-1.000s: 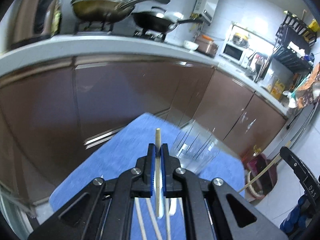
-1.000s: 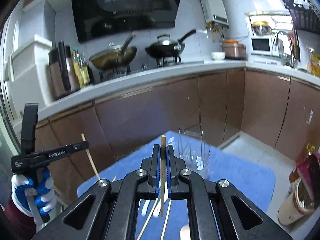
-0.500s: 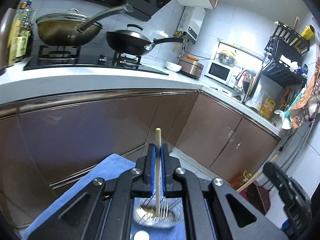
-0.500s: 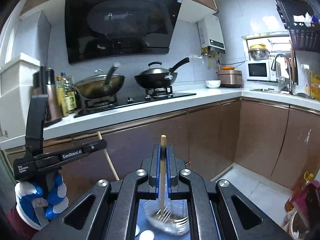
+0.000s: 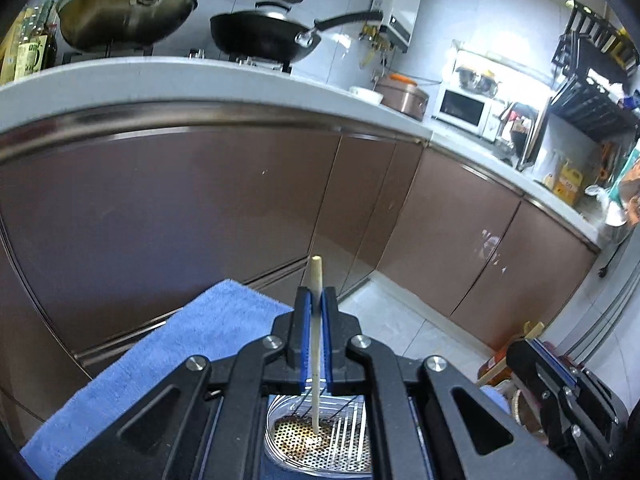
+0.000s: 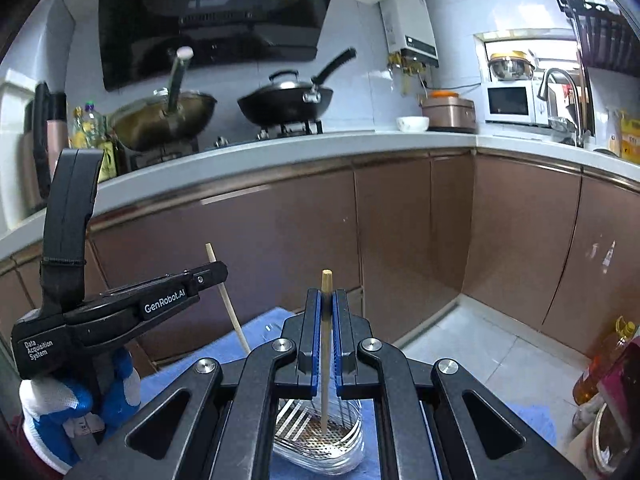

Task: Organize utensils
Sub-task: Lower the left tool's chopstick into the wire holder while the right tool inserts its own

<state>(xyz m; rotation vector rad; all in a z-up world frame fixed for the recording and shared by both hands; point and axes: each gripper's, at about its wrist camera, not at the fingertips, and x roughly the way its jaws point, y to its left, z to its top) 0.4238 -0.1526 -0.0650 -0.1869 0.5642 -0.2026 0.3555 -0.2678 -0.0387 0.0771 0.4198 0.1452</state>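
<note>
My left gripper is shut on a pale chopstick that stands nearly upright. Its lower end reaches into a clear utensil holder with a perforated bottom, standing on a blue towel. My right gripper is shut on a wooden chopstick, whose lower end also dips into the holder. In the right wrist view the left gripper shows at the left with its chopstick, held by a blue-and-white gloved hand. The right gripper appears at the lower right of the left wrist view.
Brown cabinet doors rise just behind the towel under a white counter with two woks. A tiled floor lies to the right, with an oil bottle and a bin near the right edge.
Both grippers have come forward and down over the clear holder. It lay ahead on the towel; now it sits under the jaws with both chopstick ends inside it.
</note>
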